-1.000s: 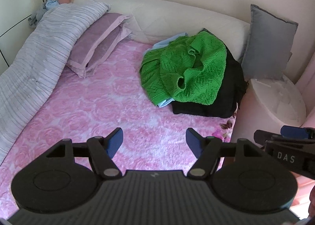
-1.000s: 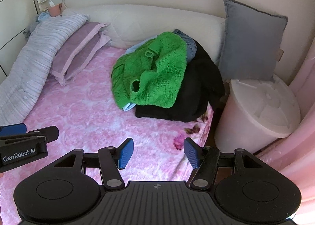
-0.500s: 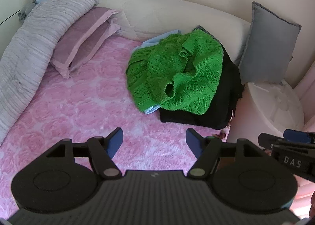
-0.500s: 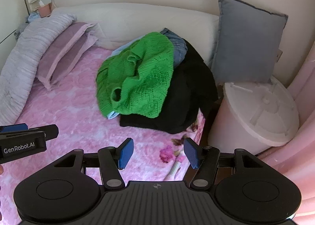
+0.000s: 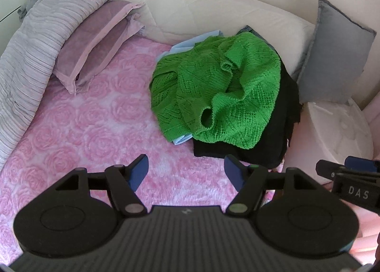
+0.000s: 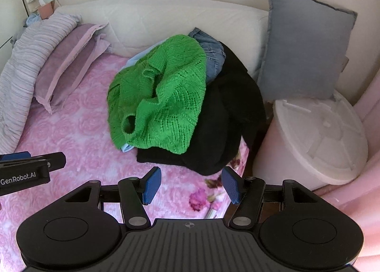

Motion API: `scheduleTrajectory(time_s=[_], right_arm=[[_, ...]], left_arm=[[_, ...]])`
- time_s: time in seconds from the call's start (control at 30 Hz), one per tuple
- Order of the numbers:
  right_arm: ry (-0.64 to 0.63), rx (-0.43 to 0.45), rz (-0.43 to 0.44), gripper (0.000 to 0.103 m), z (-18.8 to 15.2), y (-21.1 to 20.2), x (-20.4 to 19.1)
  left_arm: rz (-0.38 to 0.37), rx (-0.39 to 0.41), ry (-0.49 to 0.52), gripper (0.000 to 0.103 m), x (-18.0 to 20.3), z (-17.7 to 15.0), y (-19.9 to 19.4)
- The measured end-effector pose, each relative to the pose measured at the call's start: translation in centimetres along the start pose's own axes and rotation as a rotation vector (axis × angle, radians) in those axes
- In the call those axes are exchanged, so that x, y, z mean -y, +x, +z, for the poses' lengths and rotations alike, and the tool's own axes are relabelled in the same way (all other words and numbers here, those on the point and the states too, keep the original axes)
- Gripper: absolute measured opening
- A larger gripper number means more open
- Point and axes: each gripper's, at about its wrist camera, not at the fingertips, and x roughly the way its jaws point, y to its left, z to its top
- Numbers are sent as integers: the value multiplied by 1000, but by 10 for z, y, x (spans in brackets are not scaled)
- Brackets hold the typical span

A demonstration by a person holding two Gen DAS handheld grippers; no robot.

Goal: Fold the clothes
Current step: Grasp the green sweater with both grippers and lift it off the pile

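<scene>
A crumpled green knit sweater (image 5: 218,96) (image 6: 161,100) lies on top of a pile of clothes at the right side of the bed. Under it are a black garment (image 5: 282,129) (image 6: 228,115), a light blue piece (image 5: 181,140) (image 6: 127,148) and blue jeans (image 6: 211,54). My left gripper (image 5: 186,172) is open and empty, hovering over the pink bedspread short of the pile. My right gripper (image 6: 191,186) is open and empty too, just in front of the black garment. Each gripper shows at the edge of the other's view.
The pink rose-patterned bedspread (image 5: 90,129) spreads out left of the pile. A purple pillow (image 5: 95,43) and a striped grey duvet (image 5: 30,53) lie at the far left. A grey cushion (image 6: 304,51) leans on a white round bin (image 6: 315,138) right of the bed.
Both grippers have moved closer to the clothes pile, which now looks larger and nearer. Both stay open and nothing has been touched.
</scene>
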Motion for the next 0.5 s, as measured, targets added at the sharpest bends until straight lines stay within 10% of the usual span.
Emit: scheduleTrajectory(time_s=[0.5], right_arm=[[-59,127,68,60,54,61,14]], left_arm=[[-22,-26,-55,67,-11,37,79]])
